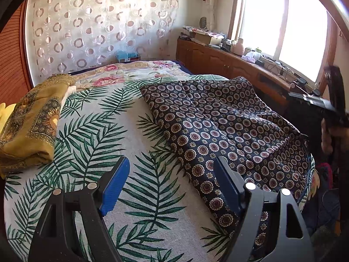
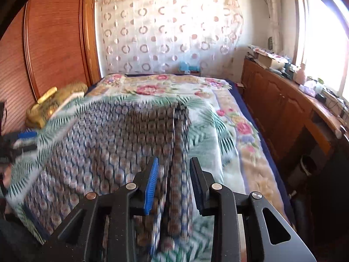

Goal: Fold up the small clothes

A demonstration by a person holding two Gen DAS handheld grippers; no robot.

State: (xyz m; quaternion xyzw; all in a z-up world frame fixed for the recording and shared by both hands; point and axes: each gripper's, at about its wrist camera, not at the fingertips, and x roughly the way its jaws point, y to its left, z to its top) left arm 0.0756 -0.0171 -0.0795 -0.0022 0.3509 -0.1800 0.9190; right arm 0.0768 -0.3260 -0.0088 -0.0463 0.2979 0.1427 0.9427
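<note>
Left tongs (image 1: 169,183) gaping over leaf-print bedspread (image 1: 104,118), right tongs (image 2: 173,185) parted, dark patterned cloth (image 2: 122,139) beneath unpinched

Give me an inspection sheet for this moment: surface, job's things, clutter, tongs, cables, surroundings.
Surface: bed with a palm-leaf cover over a floral blanket.
Job's things: dark medallion-print cloth spread on the cover; folded mustard cloth at the far left.
Clutter: nothing seen on the bed besides these.
Tongs: left tongs open above the cover; right tongs apart over the dark cloth, gripping nothing.
Cables: wires on the wooden sideboard.
Surroundings: circle-pattern curtain, bright window.
</note>
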